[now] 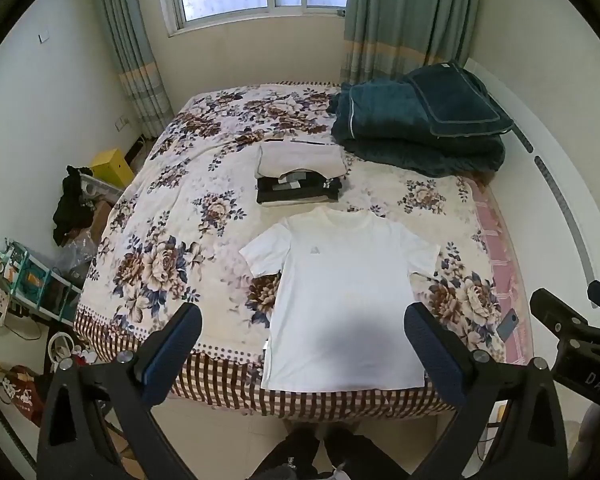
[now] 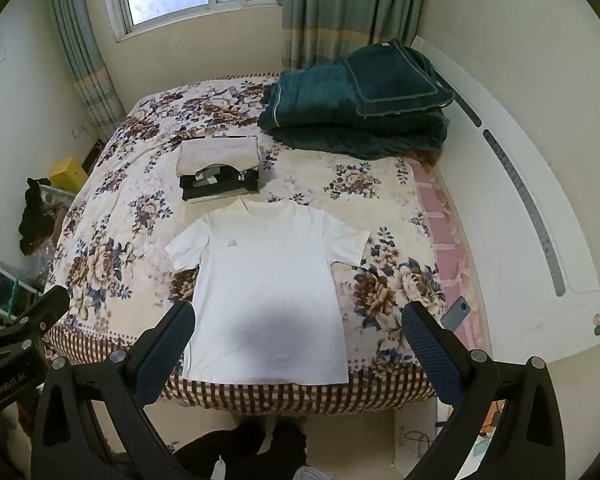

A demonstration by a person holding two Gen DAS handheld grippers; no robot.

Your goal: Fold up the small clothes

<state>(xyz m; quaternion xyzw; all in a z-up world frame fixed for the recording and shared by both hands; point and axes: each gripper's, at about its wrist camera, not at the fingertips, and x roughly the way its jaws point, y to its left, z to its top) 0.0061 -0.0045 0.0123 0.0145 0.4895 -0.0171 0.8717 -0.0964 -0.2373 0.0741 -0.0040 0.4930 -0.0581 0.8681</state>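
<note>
A white T-shirt (image 1: 340,280) lies spread flat, face up, on the flowered bed near its front edge, collar toward the window; it also shows in the right wrist view (image 2: 268,276). Behind it sits a pile of folded clothes (image 1: 300,172), pale on top and dark below, also in the right wrist view (image 2: 220,168). My left gripper (image 1: 304,352) is open and empty, held above the shirt's hem. My right gripper (image 2: 300,348) is open and empty, also above the hem. The right gripper shows at the left view's right edge (image 1: 572,340).
A folded dark green quilt and pillow (image 1: 420,128) lie at the bed's far right. A phone (image 1: 507,324) lies on the bed right of the shirt. A white headboard (image 2: 520,200) runs along the right. Cluttered shelves and bags (image 1: 28,280) stand on the floor left.
</note>
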